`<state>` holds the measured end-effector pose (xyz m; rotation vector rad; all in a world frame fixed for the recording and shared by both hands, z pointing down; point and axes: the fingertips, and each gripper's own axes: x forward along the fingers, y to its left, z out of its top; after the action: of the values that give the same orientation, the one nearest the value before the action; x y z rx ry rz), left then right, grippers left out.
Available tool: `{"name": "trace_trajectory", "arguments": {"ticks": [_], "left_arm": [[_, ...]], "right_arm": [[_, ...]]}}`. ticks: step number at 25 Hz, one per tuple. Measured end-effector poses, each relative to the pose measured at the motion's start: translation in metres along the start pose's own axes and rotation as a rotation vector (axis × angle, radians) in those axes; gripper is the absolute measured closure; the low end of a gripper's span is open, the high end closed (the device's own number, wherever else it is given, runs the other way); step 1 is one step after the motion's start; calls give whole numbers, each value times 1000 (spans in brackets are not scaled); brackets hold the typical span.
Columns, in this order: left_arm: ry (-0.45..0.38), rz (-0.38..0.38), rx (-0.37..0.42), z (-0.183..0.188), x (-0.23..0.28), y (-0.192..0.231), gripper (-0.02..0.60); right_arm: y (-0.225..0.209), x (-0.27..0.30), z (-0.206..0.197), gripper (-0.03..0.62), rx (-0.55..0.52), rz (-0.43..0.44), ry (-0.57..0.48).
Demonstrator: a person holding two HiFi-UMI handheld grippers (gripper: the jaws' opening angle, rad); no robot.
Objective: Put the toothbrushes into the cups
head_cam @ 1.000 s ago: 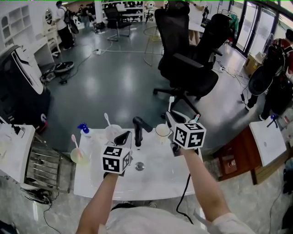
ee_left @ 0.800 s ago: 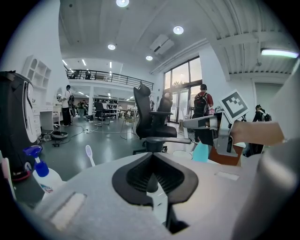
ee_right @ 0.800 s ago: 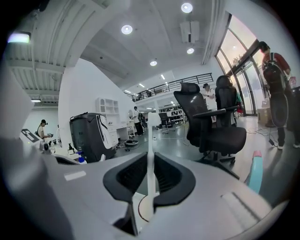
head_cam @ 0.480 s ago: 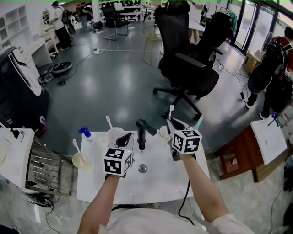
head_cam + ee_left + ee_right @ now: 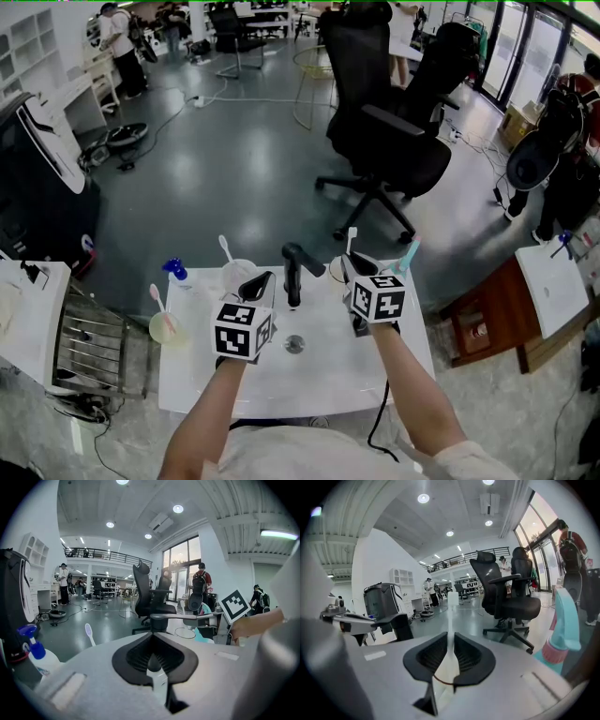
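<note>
I work over a white washbasin top [image 5: 187, 375] with a round drain [image 5: 294, 344] in its middle. It stands in a large hall with a shiny grey floor [image 5: 234, 169], and a black office chair [image 5: 394, 141] sits just beyond the basin. A wire rack [image 5: 84, 342] is on my left.

A black tap [image 5: 292, 270] rises between my two grippers. Left of it a pale cup [image 5: 234, 274] holds a white brush, and a yellowish cup [image 5: 165, 326] holds a pink one. A blue pump bottle [image 5: 172, 269] stands between the two. A teal toothbrush [image 5: 409, 253] leans by my right side; I cannot tell what it stands in.

My right gripper [image 5: 354, 267] pinches the white toothbrush [image 5: 351, 242] by its smooth handle, with the head upright above the ribbed black pads. It hovers just beside the right cup [image 5: 334, 271], not inside it. My left gripper [image 5: 255, 281] has its pads pressed together with nothing between them, near the tap
</note>
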<state>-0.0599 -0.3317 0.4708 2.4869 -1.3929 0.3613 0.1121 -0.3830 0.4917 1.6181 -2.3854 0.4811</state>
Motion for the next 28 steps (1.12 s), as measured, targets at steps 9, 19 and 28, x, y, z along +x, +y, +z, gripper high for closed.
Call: {"name": "trace_trajectory", "arguments": {"ticks": [9, 19, 28], "left_arm": [[8, 6, -5, -4, 1, 2, 577], [10, 5, -6, -3, 4, 2, 577], [9, 8, -8, -2, 2, 1, 577]], "right_arm": [[-3, 2, -23, 548, -34, -16, 64], [-1, 5, -27, 546, -53, -9, 79], [-2, 3, -25, 541, -56, -10, 92]]}}
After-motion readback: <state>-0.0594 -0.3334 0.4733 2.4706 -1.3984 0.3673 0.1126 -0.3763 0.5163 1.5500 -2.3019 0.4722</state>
